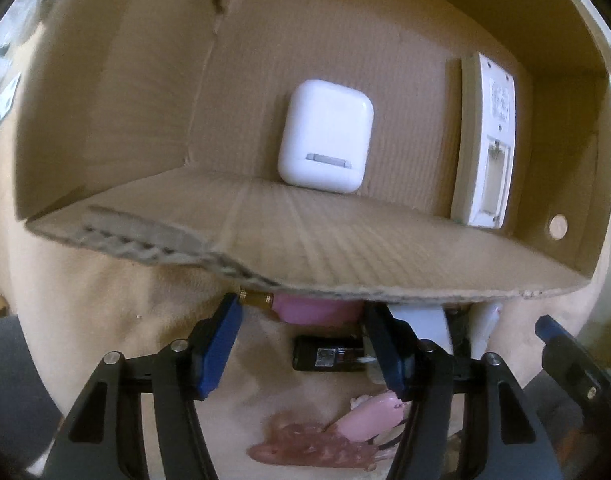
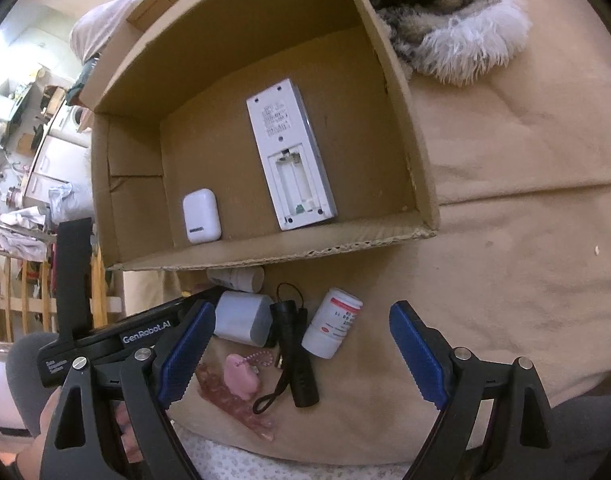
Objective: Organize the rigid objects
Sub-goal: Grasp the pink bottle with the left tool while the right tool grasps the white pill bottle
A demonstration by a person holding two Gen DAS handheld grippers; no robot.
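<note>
An open cardboard box [image 1: 117, 120] [image 2: 409, 132] lies on a beige bed. Inside lie a white earbud case [image 1: 325, 136] [image 2: 201, 216] and a white remote [image 1: 487, 140] [image 2: 291, 152] with its battery bay open. In front of the box lie a white pill bottle [image 2: 333, 328], a black flashlight [image 2: 295, 348], a white block [image 2: 243, 318], a pink keychain [image 2: 239, 376] and a small white bottle [image 2: 237, 278]. My left gripper [image 1: 301, 348] is open and empty over a black device [image 1: 329, 356] and a pink object [image 1: 313, 308]. My right gripper [image 2: 301, 354] is open and empty above the flashlight.
A furry spotted blanket [image 2: 445, 12] lies right of the box. A translucent pink clip [image 1: 309, 446] [image 2: 233, 400] lies near the bed edge. The left gripper's body [image 2: 105, 336] sits left of the items. Room clutter and a wooden rail [image 2: 13, 300] are at far left.
</note>
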